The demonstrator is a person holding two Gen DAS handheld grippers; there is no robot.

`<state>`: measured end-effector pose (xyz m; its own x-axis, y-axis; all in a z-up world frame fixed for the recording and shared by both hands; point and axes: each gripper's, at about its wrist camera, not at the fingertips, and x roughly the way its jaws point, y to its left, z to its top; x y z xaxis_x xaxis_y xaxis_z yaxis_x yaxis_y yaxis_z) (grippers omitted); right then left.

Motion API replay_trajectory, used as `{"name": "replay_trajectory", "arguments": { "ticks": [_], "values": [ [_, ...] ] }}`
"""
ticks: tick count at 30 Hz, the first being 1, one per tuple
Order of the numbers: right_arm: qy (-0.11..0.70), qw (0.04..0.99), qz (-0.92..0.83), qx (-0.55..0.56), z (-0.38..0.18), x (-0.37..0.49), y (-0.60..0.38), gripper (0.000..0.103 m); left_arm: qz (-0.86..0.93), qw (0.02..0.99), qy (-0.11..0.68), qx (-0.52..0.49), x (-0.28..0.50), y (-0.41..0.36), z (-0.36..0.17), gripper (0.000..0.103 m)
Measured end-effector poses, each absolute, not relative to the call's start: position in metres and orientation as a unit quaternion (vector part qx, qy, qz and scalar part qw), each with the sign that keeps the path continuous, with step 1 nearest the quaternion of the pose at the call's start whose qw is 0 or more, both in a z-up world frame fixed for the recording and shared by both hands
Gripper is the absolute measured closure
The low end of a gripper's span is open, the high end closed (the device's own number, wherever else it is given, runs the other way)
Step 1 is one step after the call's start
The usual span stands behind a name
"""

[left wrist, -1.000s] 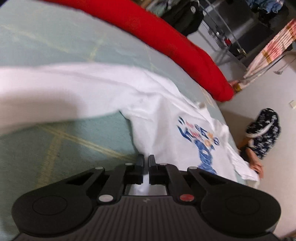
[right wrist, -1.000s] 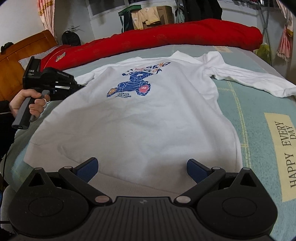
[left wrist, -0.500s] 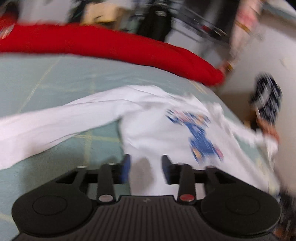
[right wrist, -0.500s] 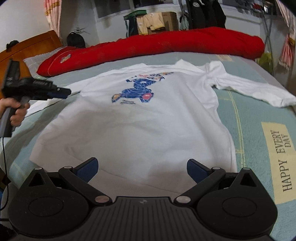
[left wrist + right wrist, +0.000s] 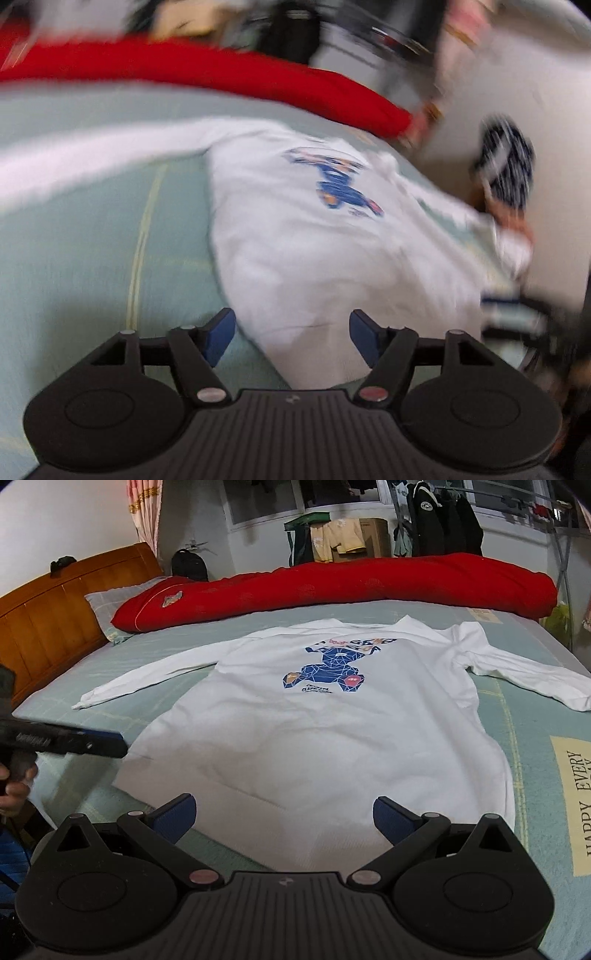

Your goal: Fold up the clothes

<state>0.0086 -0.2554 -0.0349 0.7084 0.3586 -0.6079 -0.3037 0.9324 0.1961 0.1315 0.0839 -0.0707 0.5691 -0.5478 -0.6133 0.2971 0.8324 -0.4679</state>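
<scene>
A white long-sleeved shirt with a blue bear print lies front up on the bed, both sleeves spread sideways. My right gripper hangs open just above the middle of the hem, nothing between its fingers. My left gripper is opening; its blue pads stand apart over the hem's left corner without pressing the shirt. This view is blurred by motion. The right wrist view shows the left gripper coming in from the left edge, a hand on its grip, beside the shirt's lower left side.
A rolled red duvet lies across the far side of the bed. A wooden headboard and a pillow are at the left. The pale green sheet carries a yellow lettered patch. A clothes rack stands behind.
The left gripper went from shut on white cloth to open and swung from the sleeve side toward the hem corner. The left sleeve now lies spread flat. The right gripper stayed open and drew back slightly.
</scene>
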Motion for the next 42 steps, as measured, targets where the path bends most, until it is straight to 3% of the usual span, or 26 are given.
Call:
{"name": "replay_trajectory", "arguments": {
  "ticks": [10, 17, 26, 38, 42],
  "values": [
    [0.332, 0.927, 0.167, 0.05, -0.031, -0.005, -0.261, 0.0, -0.277, 0.796, 0.405, -0.353, 0.196, 0.106, -0.112, 0.029],
    [0.335, 0.927, 0.161, 0.049, -0.033, -0.007, -0.265, 0.0, -0.347, 0.739, 0.426, -0.389, 0.162, 0.105, -0.115, 0.029],
    [0.345, 0.923, 0.168, 0.039, -0.039, 0.002, -0.258, 0.0, -0.367, 0.718, 0.373, -0.458, 0.144, 0.111, -0.116, 0.027],
    [0.278, 0.9, 0.293, -0.161, -0.042, 0.023, -0.141, 0.0, -0.371, 0.727, 0.362, -0.451, 0.138, 0.11, -0.104, 0.026],
    [0.222, 0.903, 0.225, -0.29, -0.068, 0.022, -0.098, 0.0, -0.364, 0.739, 0.372, -0.429, 0.136, 0.111, -0.101, 0.026]
  ]
}}
